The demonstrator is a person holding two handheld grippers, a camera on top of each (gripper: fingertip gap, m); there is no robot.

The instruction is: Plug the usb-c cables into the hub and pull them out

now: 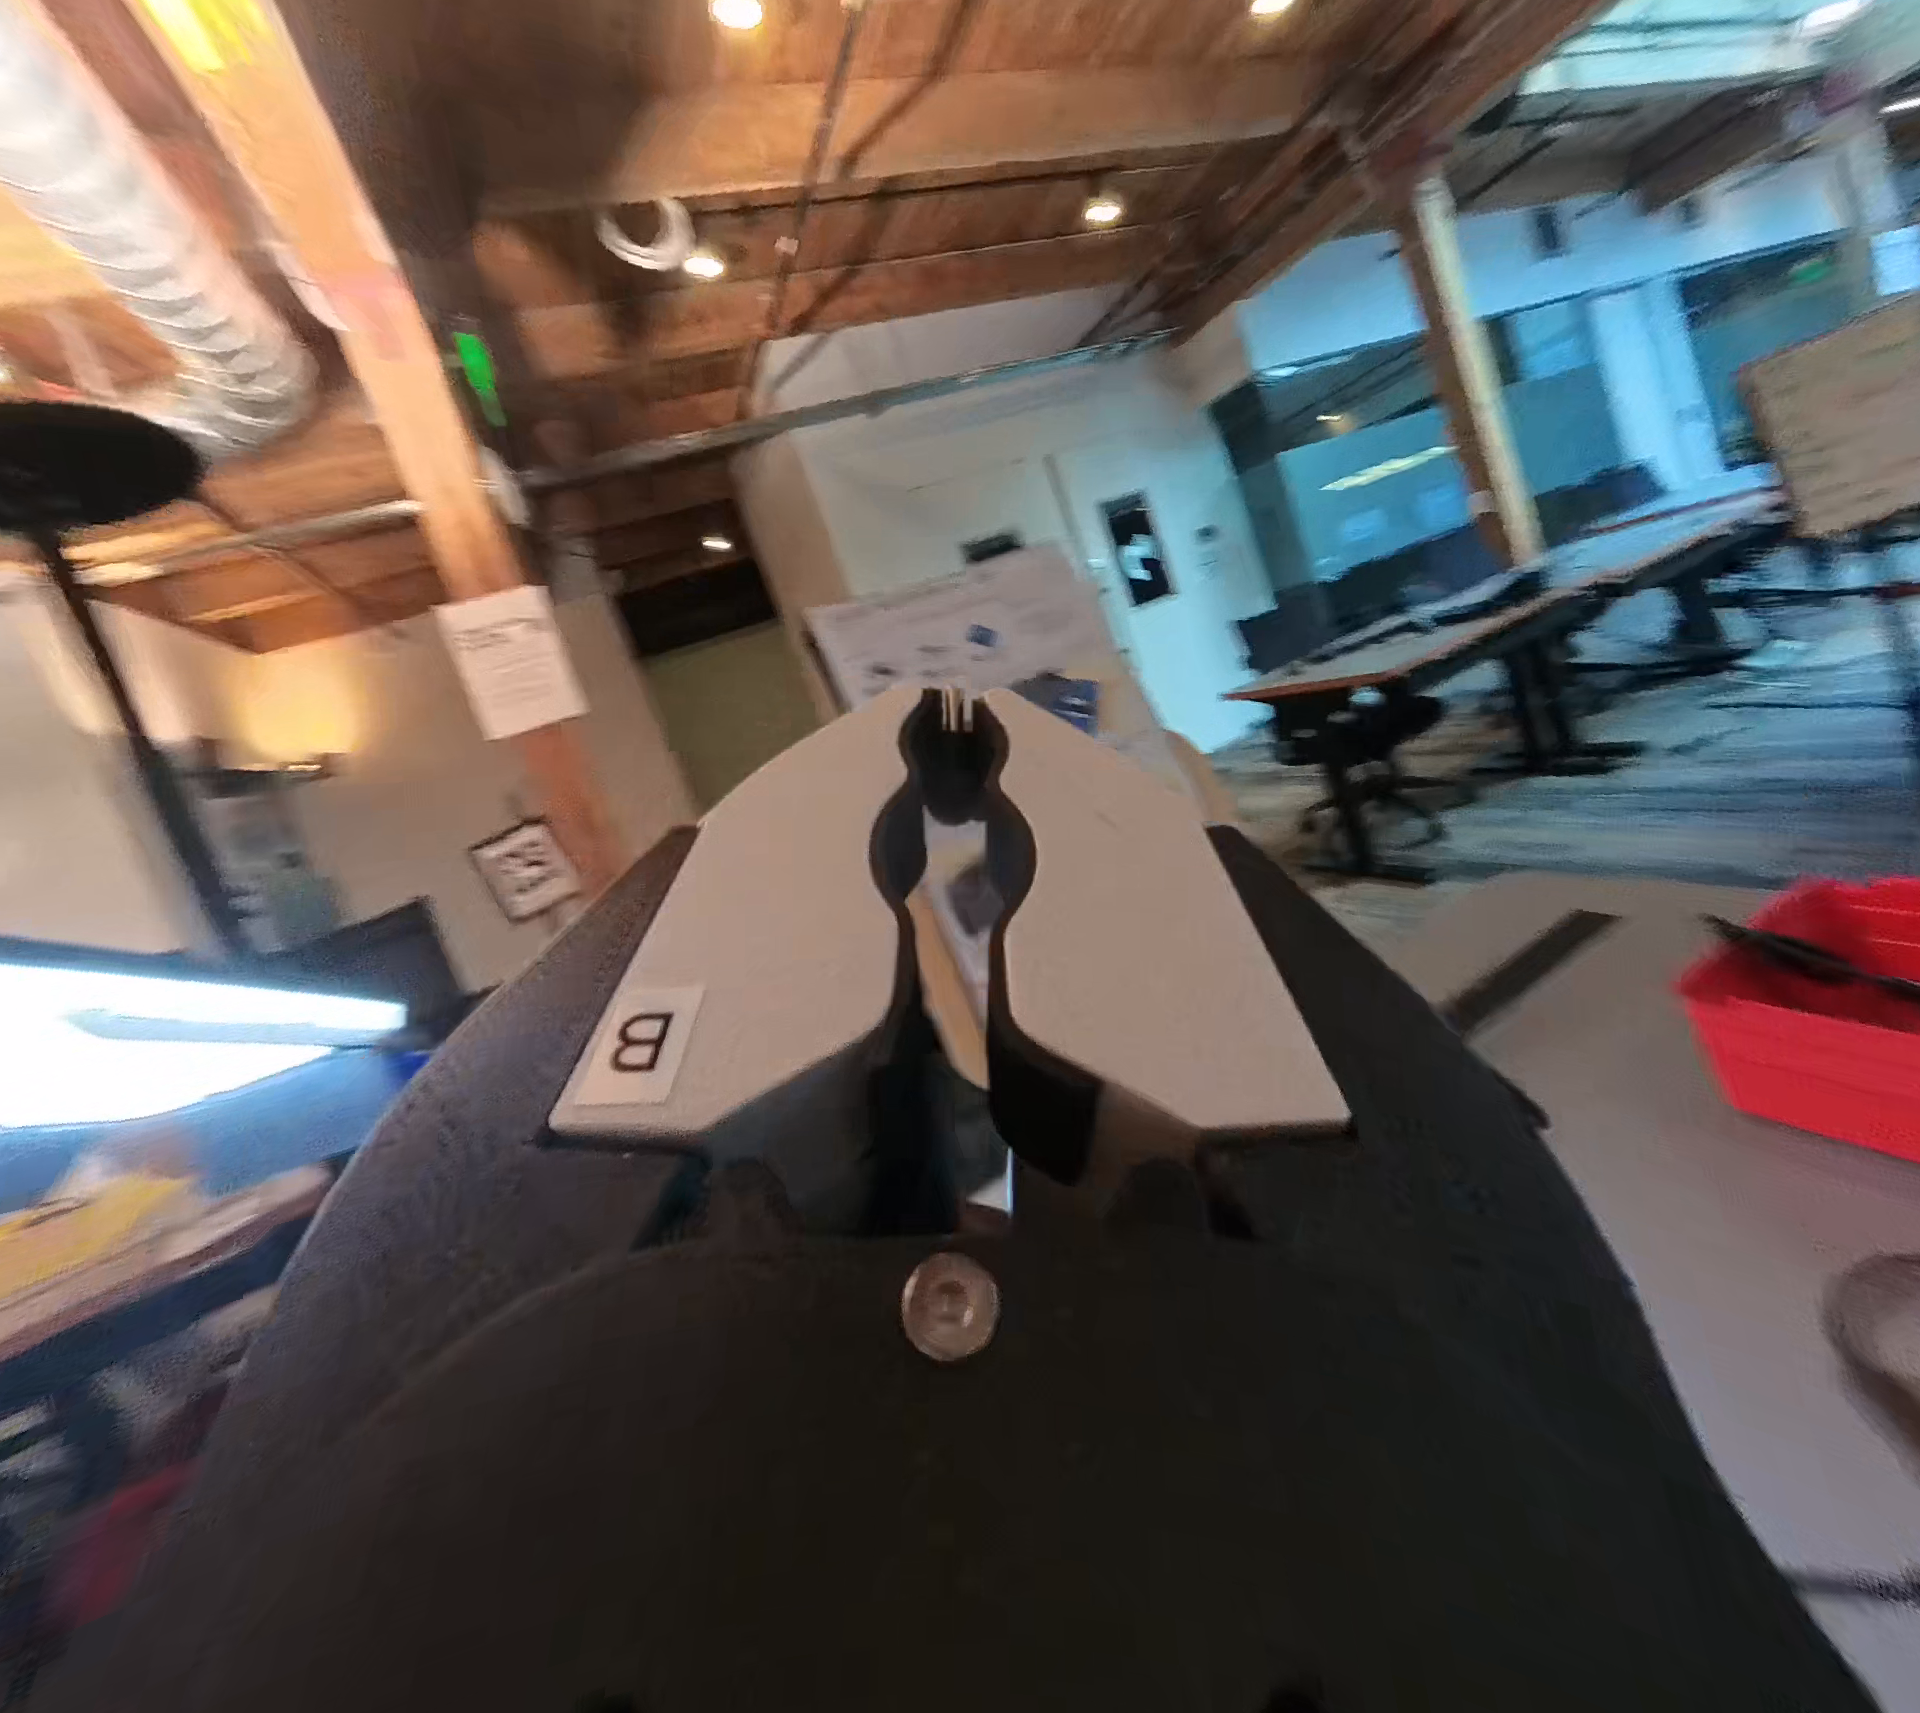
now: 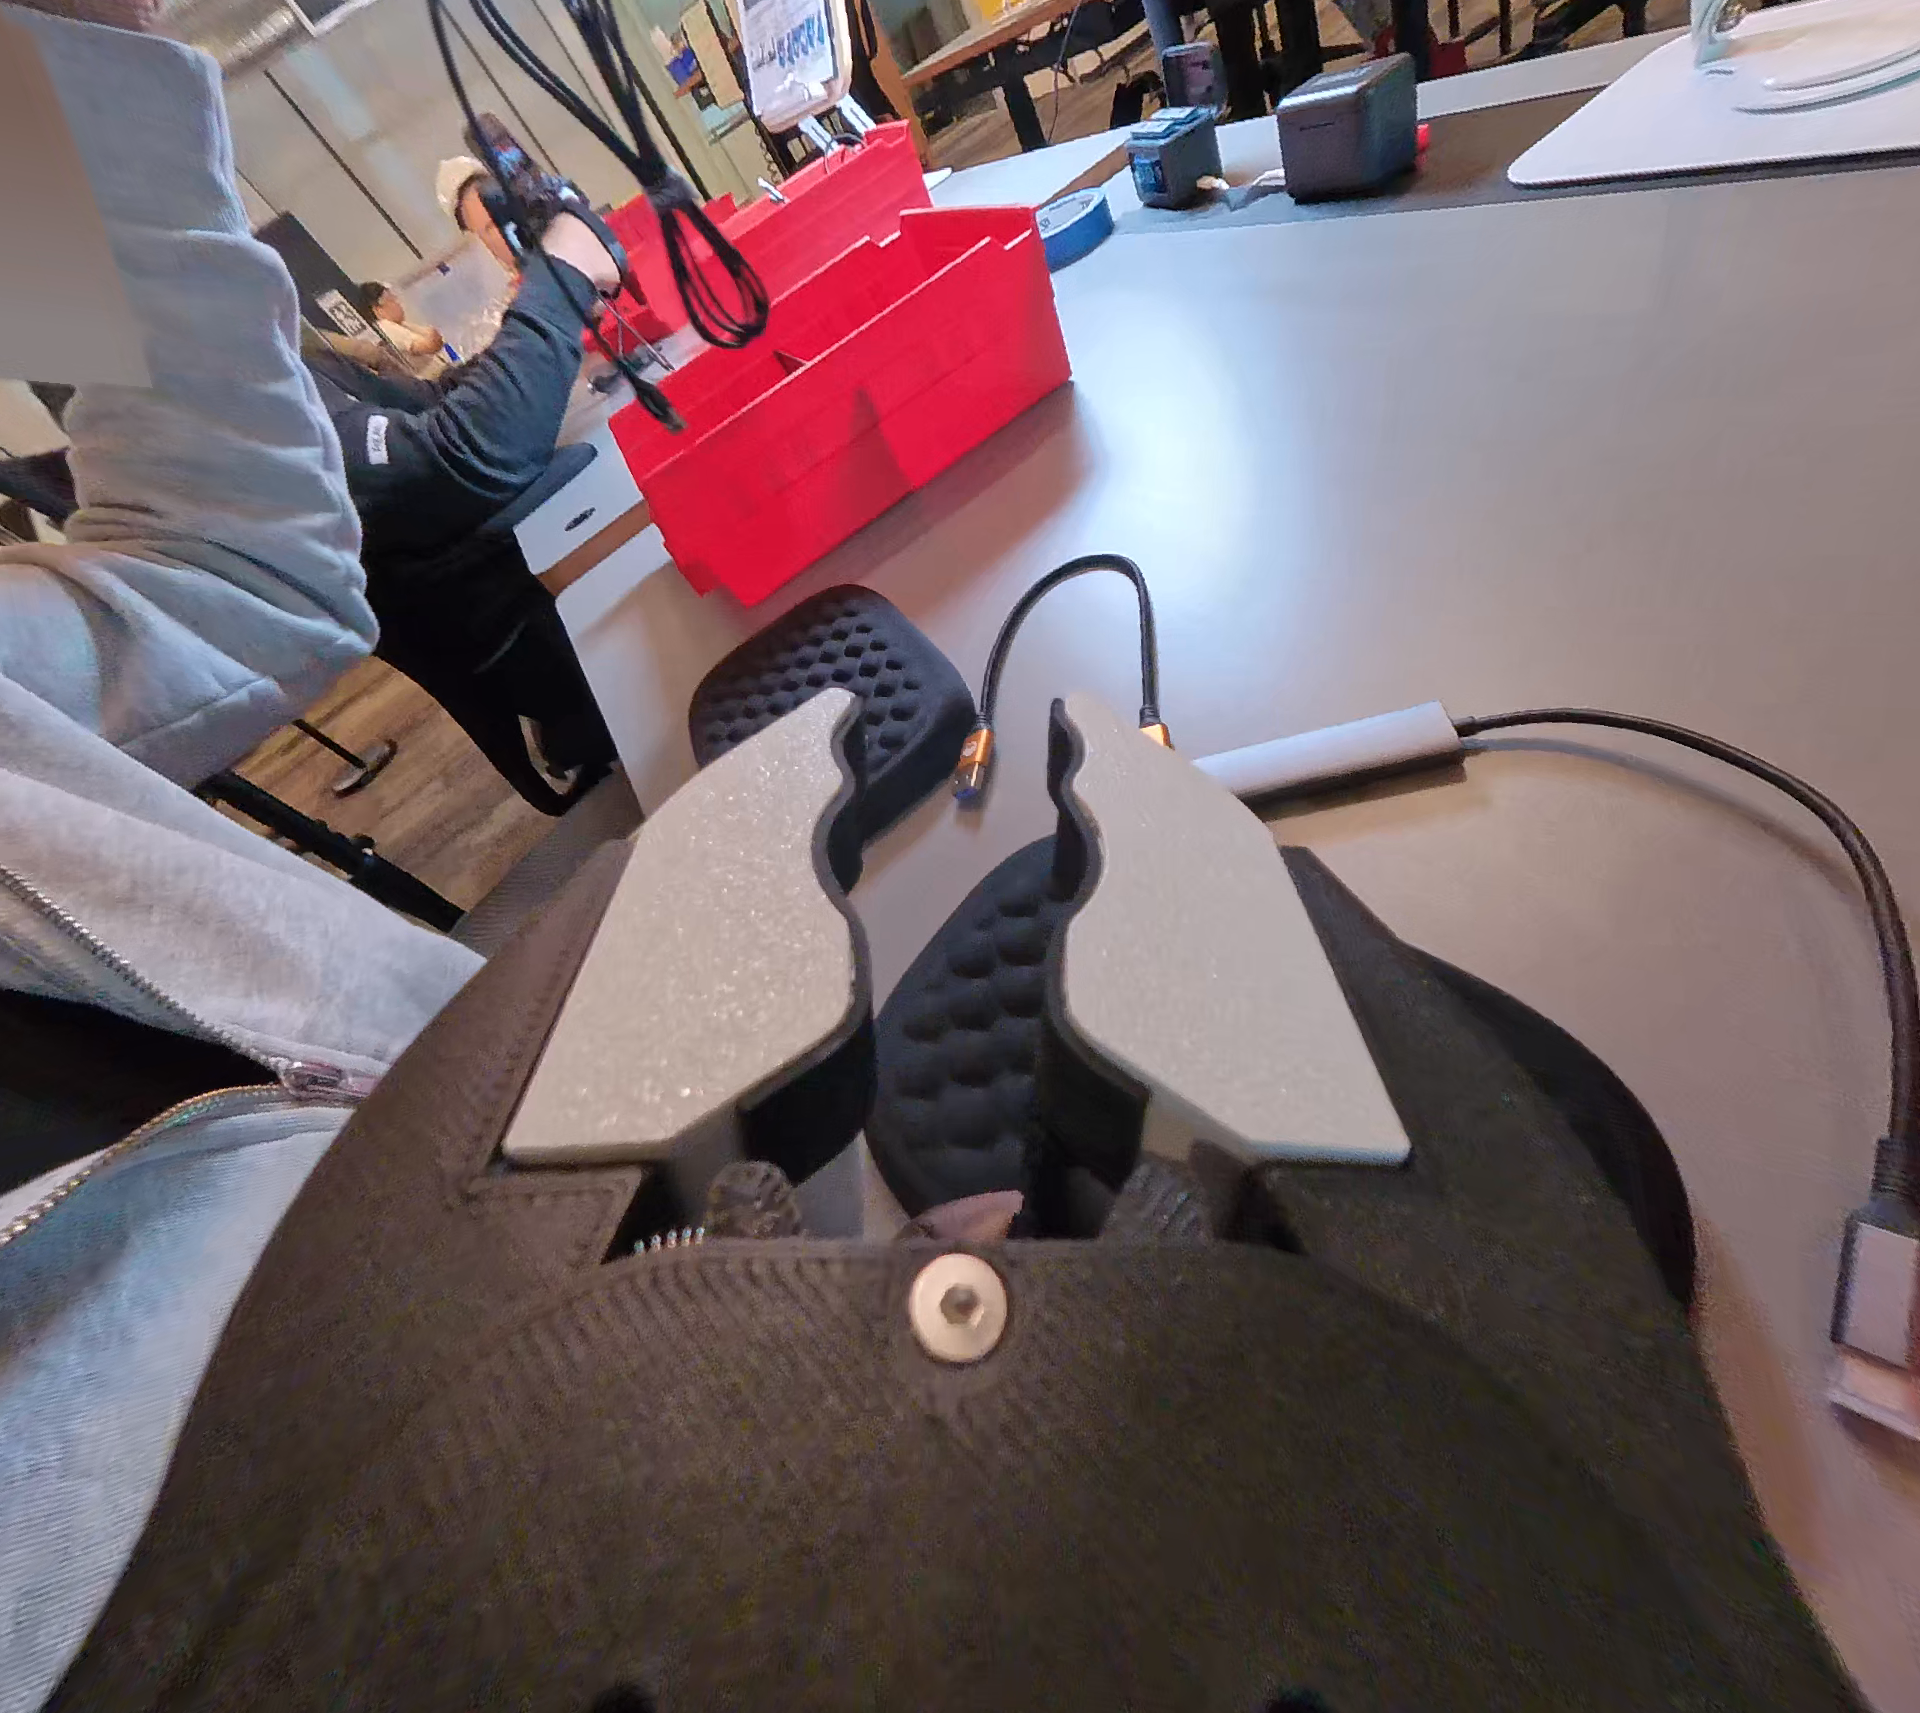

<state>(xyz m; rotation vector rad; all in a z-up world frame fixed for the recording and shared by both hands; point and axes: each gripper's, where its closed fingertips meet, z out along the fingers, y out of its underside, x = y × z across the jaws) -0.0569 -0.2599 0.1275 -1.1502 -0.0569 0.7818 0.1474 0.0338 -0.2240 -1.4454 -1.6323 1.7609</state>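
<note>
My left gripper [image 1: 954, 713] points up toward the ceiling and is shut on a black cable plug [image 1: 951, 780] whose small metal tip shows between the fingertips. In the right wrist view a tied bundle of black cable [image 2: 717, 271] hangs in the air above the red bins. My right gripper [image 2: 956, 713] is open and empty, low over a black padded rest [image 2: 831, 676]. A silver hub [image 2: 1330, 749] lies just right of its right finger, and the hub's black lead [image 2: 1766, 790] curves to a silver plug [image 2: 1870, 1279]. A short black cable with orange-collared plugs [image 2: 1081, 583] arches just ahead.
Red bins [image 2: 862, 375] stand on the grey table [image 2: 1455, 468] ahead to the left; one shows in the left wrist view [image 1: 1829, 1009]. A blue tape roll [image 2: 1075, 224], grey boxes [image 2: 1345, 125] and a white monitor stand [image 2: 1745, 105] sit at the back. People are at the left. My hands' fingertips stand some 50 cm from each other. My left tips are about 60 cm from the silver hub [image 2: 1330, 749], my right tips only 15 cm.
</note>
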